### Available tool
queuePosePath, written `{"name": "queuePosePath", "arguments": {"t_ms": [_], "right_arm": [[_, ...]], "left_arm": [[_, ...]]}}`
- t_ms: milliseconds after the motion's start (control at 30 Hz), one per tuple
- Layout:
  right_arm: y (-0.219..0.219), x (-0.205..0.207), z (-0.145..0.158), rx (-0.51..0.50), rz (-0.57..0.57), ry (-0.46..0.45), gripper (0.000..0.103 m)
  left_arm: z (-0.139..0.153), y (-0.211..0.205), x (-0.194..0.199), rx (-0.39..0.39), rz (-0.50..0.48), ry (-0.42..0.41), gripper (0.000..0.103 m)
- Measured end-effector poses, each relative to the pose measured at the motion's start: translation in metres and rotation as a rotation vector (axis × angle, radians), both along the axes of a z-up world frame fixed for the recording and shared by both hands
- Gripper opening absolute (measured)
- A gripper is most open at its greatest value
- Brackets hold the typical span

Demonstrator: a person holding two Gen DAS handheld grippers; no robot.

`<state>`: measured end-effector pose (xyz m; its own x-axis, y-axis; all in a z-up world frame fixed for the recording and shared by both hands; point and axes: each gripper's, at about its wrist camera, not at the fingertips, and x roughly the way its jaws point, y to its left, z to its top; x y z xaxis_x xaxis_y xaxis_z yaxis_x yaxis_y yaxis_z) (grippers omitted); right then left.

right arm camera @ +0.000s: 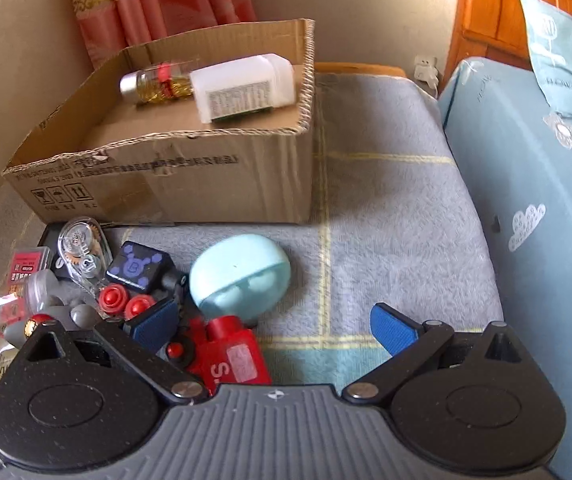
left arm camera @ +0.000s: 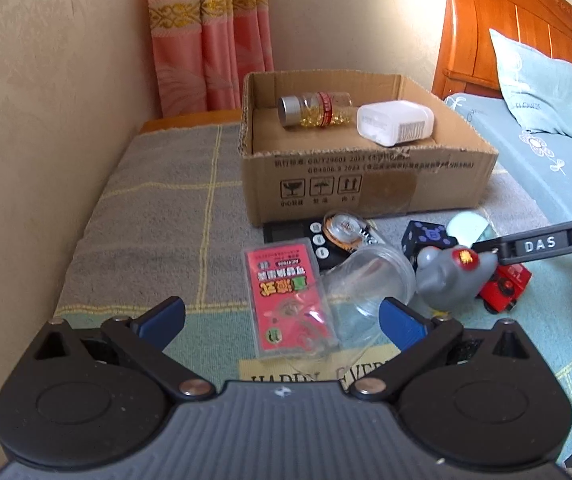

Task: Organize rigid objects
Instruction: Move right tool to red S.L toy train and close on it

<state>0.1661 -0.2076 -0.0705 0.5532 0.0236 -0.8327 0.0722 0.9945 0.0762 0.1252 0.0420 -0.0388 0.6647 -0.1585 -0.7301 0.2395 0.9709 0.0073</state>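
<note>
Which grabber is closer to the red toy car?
Right. The right gripper hangs open just over the red toy car; the left gripper is off to its left, over the red card case.

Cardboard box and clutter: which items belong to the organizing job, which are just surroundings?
Job: cardboard box, capsule bottle, white container, red card case, clear cup, grey toy, blue dice, mint case.
Surroundings: curtain, pillow, headboard.

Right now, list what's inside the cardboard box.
Inside the cardboard box: a clear bottle of yellow capsules lying sideways and a white container. The floor behind the near wall is hidden.
</note>
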Motion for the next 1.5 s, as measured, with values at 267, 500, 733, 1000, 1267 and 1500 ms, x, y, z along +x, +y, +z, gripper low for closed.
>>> {"name": "queuePosePath", "arguments": {"t_ms": [267, 500, 733, 1000, 1267, 1500], "right_arm": [[-0.012, -0.016, 0.001, -0.017, 0.011, 0.02, 0.103], [-0.011, -0.037, 0.005, -0.05, 0.072, 0.023, 0.103], [-0.008, -0.054, 0.014, 0.001, 0.162, -0.002, 0.103], [0.021, -0.077, -0.002, -0.114, 0.348, -0.005, 0.078], [0.022, -0.084, 0.001, -0.095, 0.364, -0.045, 0.055], [0.003, -0.099, 0.002, -0.09, 0.319, -0.04, 0.055]], "left_arm": [[-0.004, 0.003, 0.003, 0.019, 0.018, 0.012, 0.102], [-0.005, 0.009, 0.003, 0.028, 0.043, 0.022, 0.102], [0.025, -0.007, -0.01, -0.048, -0.06, -0.064, 0.102], [0.031, -0.031, -0.018, -0.066, -0.143, -0.068, 0.102], [0.035, -0.046, -0.03, -0.053, -0.181, -0.055, 0.102], [0.037, -0.067, -0.039, -0.035, -0.272, -0.057, 0.102]]}}
